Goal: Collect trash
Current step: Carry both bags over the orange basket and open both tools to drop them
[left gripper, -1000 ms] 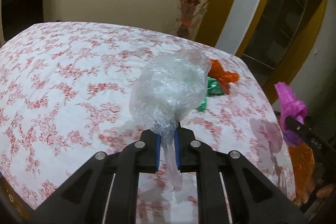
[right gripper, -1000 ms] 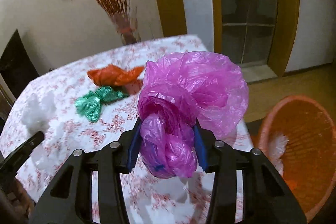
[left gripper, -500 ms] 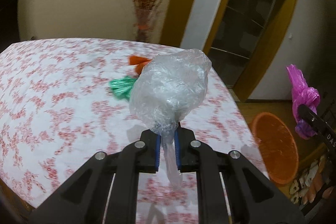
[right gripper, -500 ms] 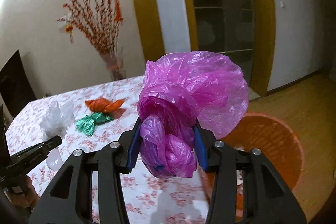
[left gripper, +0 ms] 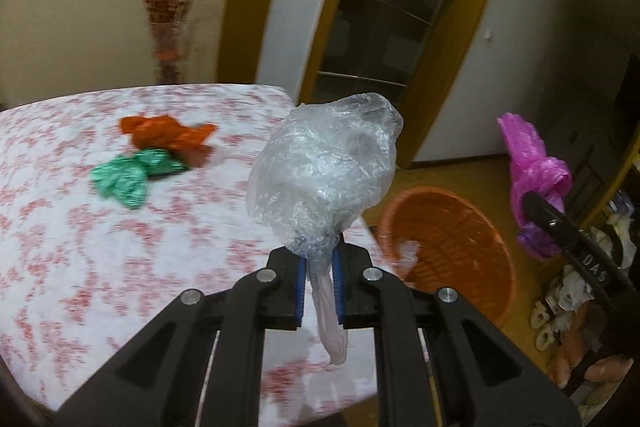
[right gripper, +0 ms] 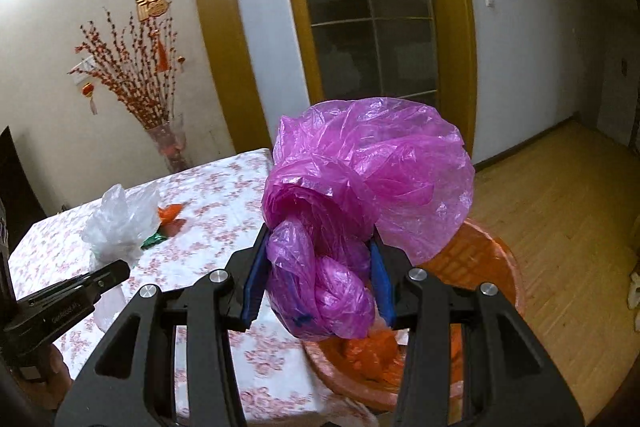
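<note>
Left wrist view: the left gripper [left gripper: 319,269] is clamped narrow on the twisted neck of a clear plastic bag [left gripper: 324,167], whose crumpled body stands up above the blue pads while a thin tail hangs below them. The gripper is over the near edge of a table with a red-flowered tablecloth [left gripper: 80,247]. On the cloth lie an orange bag [left gripper: 164,133] and, touching it on the near side, a green bag [left gripper: 126,179]. On the floor beside the table stands an orange basket [left gripper: 448,247] with a scrap of clear plastic inside. At far right, the right gripper [left gripper: 540,205] holds a pink bag [left gripper: 532,167] beyond the basket's far rim.

Right wrist view: the right gripper [right gripper: 318,283] is closed on the bunched lower part of the pink bag [right gripper: 368,187]; the jaws stand fairly wide around the bulk. The orange basket [right gripper: 480,259] lies directly beneath. At left, the left gripper [right gripper: 108,273] carries the clear plastic bag [right gripper: 120,223] above the tablecloth [right gripper: 224,219].
</note>
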A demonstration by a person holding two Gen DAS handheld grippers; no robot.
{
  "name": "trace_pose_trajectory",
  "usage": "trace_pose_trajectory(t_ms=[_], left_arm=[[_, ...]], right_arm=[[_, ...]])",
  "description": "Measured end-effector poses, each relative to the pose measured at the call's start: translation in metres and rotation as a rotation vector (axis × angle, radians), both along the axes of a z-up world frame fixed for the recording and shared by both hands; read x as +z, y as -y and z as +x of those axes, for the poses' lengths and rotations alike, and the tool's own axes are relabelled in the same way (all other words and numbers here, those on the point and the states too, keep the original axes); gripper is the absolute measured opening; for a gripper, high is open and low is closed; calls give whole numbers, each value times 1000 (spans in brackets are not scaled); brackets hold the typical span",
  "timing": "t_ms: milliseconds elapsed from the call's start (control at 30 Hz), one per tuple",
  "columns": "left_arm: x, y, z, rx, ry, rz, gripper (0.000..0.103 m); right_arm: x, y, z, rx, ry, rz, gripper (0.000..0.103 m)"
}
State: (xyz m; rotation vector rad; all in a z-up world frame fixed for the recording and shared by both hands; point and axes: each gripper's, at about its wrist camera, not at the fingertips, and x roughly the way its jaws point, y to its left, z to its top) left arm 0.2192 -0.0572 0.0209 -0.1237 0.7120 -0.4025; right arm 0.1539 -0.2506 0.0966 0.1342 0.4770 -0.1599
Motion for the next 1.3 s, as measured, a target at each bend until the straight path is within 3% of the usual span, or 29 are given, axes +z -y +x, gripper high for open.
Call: trace_pose_trajectory(t_ms=[567,1133,1300], left_arm=[[-11,83,1,-162,-32,-5,13],[-28,129,13,-239,-79,12,13],[-33,144,21,-265,-97,6,16]], right_arm=[[-15,46,-10,-69,-17,46,45],[-30,72,0,-110,-56,79,45],[-34,83,5,-108,-57,105,53]])
